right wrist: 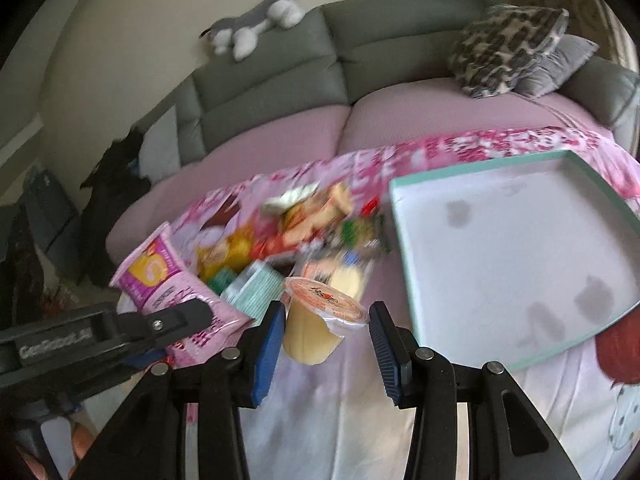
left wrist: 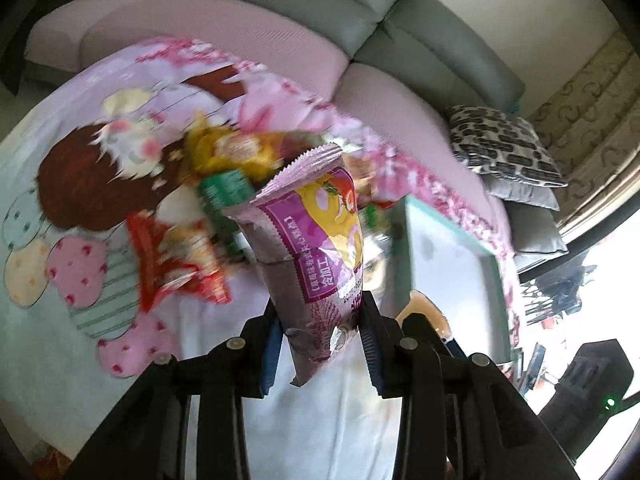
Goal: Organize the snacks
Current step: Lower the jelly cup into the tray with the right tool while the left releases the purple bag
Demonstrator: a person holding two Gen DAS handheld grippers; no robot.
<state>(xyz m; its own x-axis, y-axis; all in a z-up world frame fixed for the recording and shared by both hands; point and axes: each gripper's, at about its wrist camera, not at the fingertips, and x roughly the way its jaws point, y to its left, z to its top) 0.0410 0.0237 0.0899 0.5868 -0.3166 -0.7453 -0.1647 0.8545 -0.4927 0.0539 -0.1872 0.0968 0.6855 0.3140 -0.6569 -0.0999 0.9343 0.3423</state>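
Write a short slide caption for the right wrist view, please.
Right gripper holds a yellow pudding cup beside the empty teal-rimmed tray.

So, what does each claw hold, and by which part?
Left claw: purple snack packet, near its bottom end. Right claw: yellow pudding cup, by its sides.

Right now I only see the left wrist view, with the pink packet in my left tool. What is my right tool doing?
Observer: The right tool is shut on a pudding cup, with the lid facing up.
Operator: Is the tray free for it?
Observer: Yes. The tray holds nothing. There are only a few grey marks on its floor.
Operator: Which way from the cup is it?
Observer: In the right wrist view it lies to the cup's right and is not touching it.
Operator: And the other snacks?
Observer: The snack pile sits left of the tray, beyond the cup.
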